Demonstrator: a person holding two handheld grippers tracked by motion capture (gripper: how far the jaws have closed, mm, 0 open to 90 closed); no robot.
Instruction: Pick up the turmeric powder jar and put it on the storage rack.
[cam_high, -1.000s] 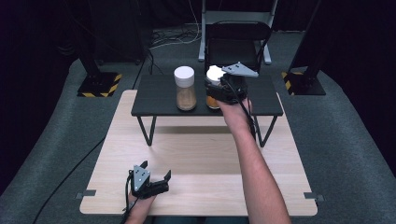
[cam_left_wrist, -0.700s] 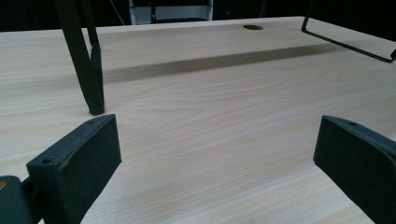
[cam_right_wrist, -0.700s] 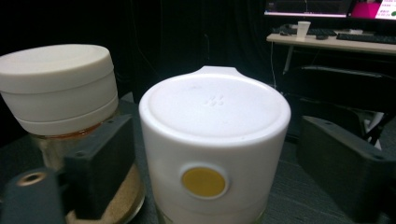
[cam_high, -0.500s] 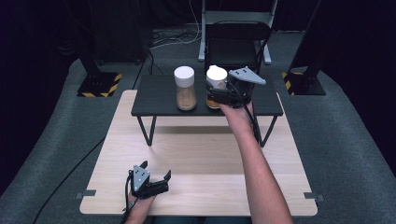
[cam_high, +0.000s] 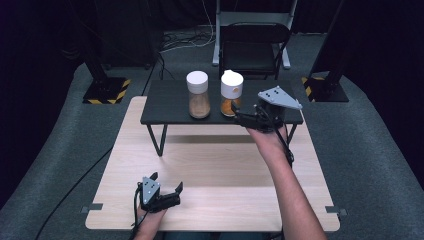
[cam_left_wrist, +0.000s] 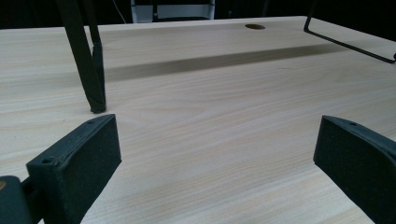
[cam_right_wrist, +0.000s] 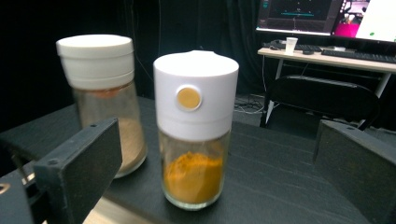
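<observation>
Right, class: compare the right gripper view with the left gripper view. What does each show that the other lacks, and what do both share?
Right gripper view: the orange-spice jar and the brown-spice jar, both white-capped, on the black shelf, a chair and monitors behind.

Left gripper view: bare wooden table, a shelf leg and a round hole.

Shared: each looks between its own two black jaws, standing wide open and gripping nothing.

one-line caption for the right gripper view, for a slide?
Open right gripper facing an orange-spice jar on the black shelf, a brown-spice jar beside it.
</observation>
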